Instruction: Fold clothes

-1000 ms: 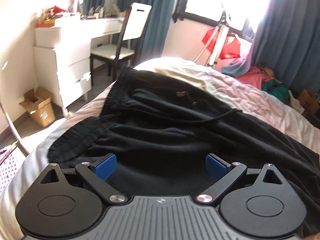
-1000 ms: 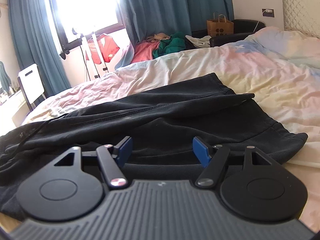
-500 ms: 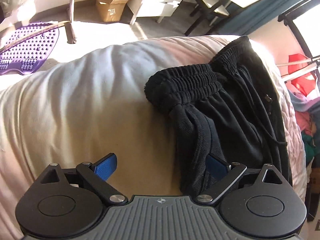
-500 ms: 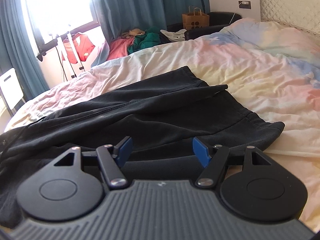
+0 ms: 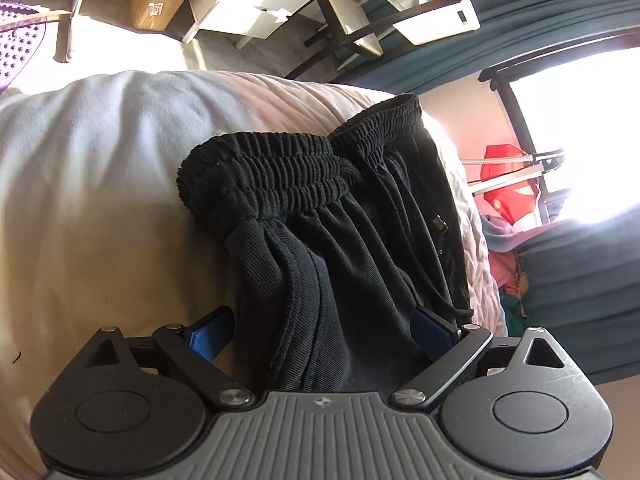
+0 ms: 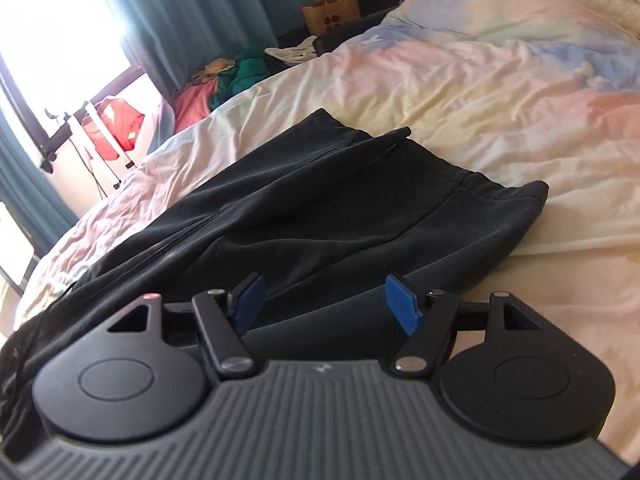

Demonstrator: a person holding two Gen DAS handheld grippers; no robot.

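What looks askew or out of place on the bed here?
The black trousers lie unevenly: the elastic waistband is bunched and twisted at the mattress edge, and the leg hems do not line up on the pastel duvet. Nothing looks spilled or damaged.

2 close wrist views (downward) share trousers (image 5: 360, 260).

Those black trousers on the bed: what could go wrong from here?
The waistband is bunched near the bed's edge, so a tug might drag the black trousers off. The drawstring trails loose and could snag the open left claw. The open right claw may pinch only one layer.
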